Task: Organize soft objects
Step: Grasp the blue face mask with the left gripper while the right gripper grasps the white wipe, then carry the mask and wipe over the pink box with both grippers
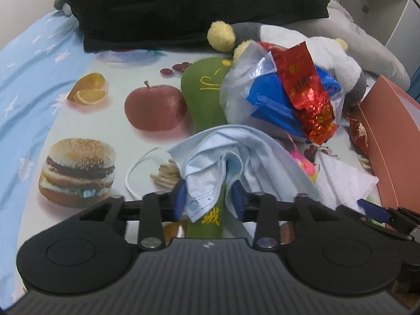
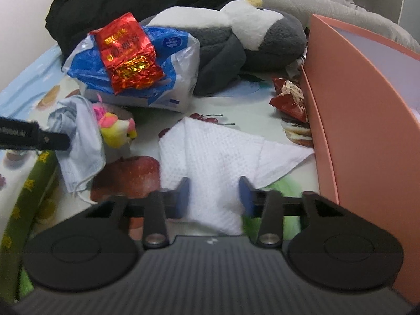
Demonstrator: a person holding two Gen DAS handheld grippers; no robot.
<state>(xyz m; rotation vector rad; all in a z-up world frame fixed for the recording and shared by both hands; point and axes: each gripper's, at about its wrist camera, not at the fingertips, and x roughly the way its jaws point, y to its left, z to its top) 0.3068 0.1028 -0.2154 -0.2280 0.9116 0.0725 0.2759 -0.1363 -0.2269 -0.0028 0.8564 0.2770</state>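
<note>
Two grippers engaged: left gripper [image 1: 208,199] pinching blue face mask [image 1: 210,162]; right gripper [image 2: 214,197] pinching white paper towel [image 2: 210,155].

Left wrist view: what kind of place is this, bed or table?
Probably a bed at home: light blue star-print sheet, food-print mat spread on it, grey-and-white plush toy and bulky black folded garment at the back.

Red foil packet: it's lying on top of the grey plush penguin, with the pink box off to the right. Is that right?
Not quite. The red foil packet lies on top of the blue and white plastic bag, not on the grey plush penguin, which sits behind the bag. The pink box is indeed off to the right. The right wrist view shows this.
</note>
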